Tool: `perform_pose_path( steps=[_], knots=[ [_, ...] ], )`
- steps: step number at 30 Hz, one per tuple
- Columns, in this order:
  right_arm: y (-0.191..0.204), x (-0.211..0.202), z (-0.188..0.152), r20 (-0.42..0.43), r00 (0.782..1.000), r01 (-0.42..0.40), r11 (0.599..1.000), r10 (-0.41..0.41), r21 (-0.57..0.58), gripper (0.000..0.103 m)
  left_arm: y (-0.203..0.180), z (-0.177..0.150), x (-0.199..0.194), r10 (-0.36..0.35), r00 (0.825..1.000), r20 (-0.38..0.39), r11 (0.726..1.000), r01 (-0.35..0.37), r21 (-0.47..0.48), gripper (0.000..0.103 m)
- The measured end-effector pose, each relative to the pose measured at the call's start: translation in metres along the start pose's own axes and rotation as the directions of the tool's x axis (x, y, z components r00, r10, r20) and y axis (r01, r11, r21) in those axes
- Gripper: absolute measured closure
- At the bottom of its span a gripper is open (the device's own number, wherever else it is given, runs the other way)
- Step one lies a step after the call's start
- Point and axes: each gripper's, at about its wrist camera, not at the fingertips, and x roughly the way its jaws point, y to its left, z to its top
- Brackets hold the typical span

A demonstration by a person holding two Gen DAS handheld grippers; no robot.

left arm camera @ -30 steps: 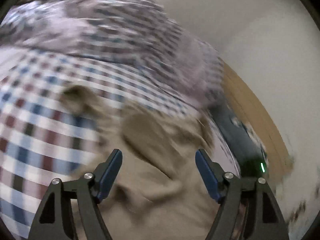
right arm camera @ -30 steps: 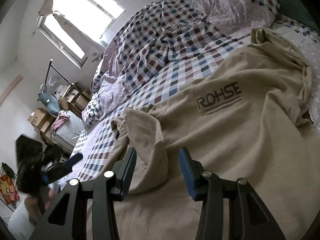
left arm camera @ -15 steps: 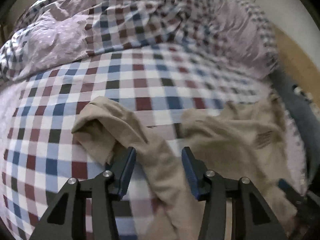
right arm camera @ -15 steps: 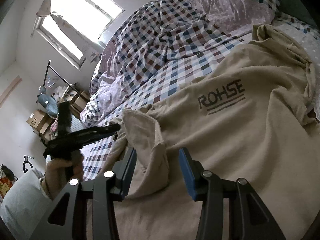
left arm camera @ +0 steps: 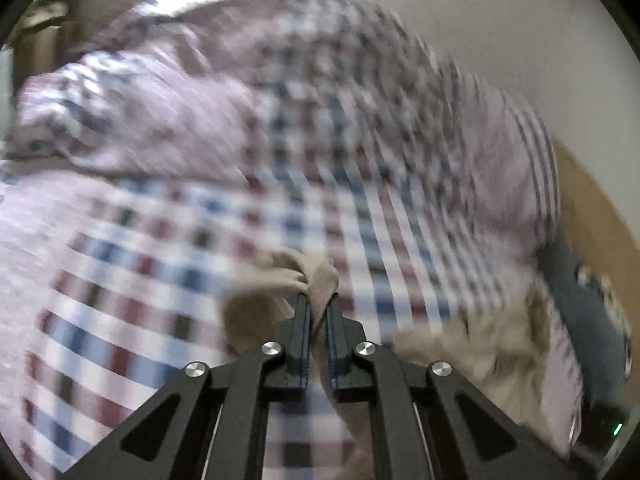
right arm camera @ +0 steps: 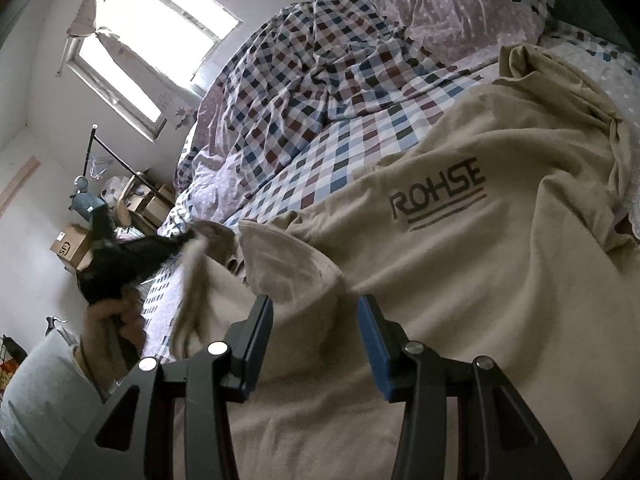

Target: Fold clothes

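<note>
Looking forward along the left tongs (left arm camera: 318,306), the left wrist view shows both jaws drawn together and clamped on a bunched fold of the beige T-shirt (left arm camera: 316,276). The pinched cloth rises in a small peak just beyond the fingertips, with more of it trailing down to the left of the jaws and below them. A further mass of the same garment lies at lower right. Behind it spreads the bed (left arm camera: 168,256), covered in a blue, red and white checked sheet, with a rumpled checked duvet (left arm camera: 304,92) farther back. Most of this view is smeared by motion blur; only the tongs appear sharp.

Turning to the right wrist view, the right tongs (right arm camera: 314,342) stand with jaws apart and nothing between the pads; they hang just above the T-shirt (right arm camera: 480,280), whether touching it cannot be told. The garment lies spread across the bed (right arm camera: 340,152), its printed word "ROHSE" (right arm camera: 438,192) and two underlines facing up. A folded-over flap of the cloth (right arm camera: 288,264), probably a sleeve, sits just beyond the fingertips. At left, the person's left hand (right arm camera: 110,320), in a pale sleeve (right arm camera: 40,392), grips the left tongs (right arm camera: 188,238), which hold a lifted, blurred edge of the shirt. A bright window (right arm camera: 156,48) and cardboard boxes (right arm camera: 74,248) occupy the far left.
</note>
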Motion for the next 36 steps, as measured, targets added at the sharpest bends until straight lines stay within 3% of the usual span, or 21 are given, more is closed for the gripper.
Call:
perform_pose_path(
  steps=[5,9,17,19,23,29,33,35,36],
  knots=[
    [0.000,0.002,-0.001,-0.002,1.000,0.001,1.000,-0.001,0.000,0.055,0.046,0.042,-0.067,0.058,0.980,0.192,0.995,-0.042,-0.086,0.098],
    [0.001,0.003,-0.003,-0.005,1.000,-0.003,1.000,0.003,-0.004,0.055,0.083,0.072,-0.109,0.150,0.941,0.303,0.984,-0.114,-0.134,0.098],
    [0.007,0.011,-0.010,-0.035,0.999,-0.003,0.999,0.002,-0.043,0.055,0.151,0.124,-0.152,0.347,0.851,0.394,0.936,-0.289,-0.202,0.098],
    [0.009,0.015,-0.012,-0.049,0.999,0.002,0.998,-0.005,-0.057,0.055,0.166,0.133,-0.152,0.375,0.839,0.394,0.926,-0.315,-0.211,0.098],
    [0.009,0.025,-0.015,-0.075,0.996,0.030,0.996,-0.036,-0.087,0.055,0.200,0.123,-0.133,0.418,0.839,0.349,0.899,-0.327,-0.291,0.098],
    [0.006,0.036,-0.019,-0.100,0.993,0.054,0.994,-0.063,-0.091,0.055,0.260,0.078,-0.073,0.498,0.860,0.111,0.823,-0.428,-0.374,0.097],
    [0.007,0.040,-0.021,-0.115,0.991,0.057,0.992,-0.070,-0.109,0.055,0.277,0.058,-0.064,0.491,0.871,0.030,0.800,-0.437,-0.410,0.091],
    [0.007,0.040,-0.021,-0.117,0.990,0.059,0.992,-0.072,-0.108,0.055,0.274,0.055,-0.072,0.468,0.883,0.042,0.812,-0.411,-0.414,0.084],
    [0.006,0.040,-0.021,-0.117,0.991,0.057,0.993,-0.069,-0.104,0.055,0.269,0.055,-0.078,0.452,0.890,0.058,0.822,-0.390,-0.415,0.075]
  ],
)
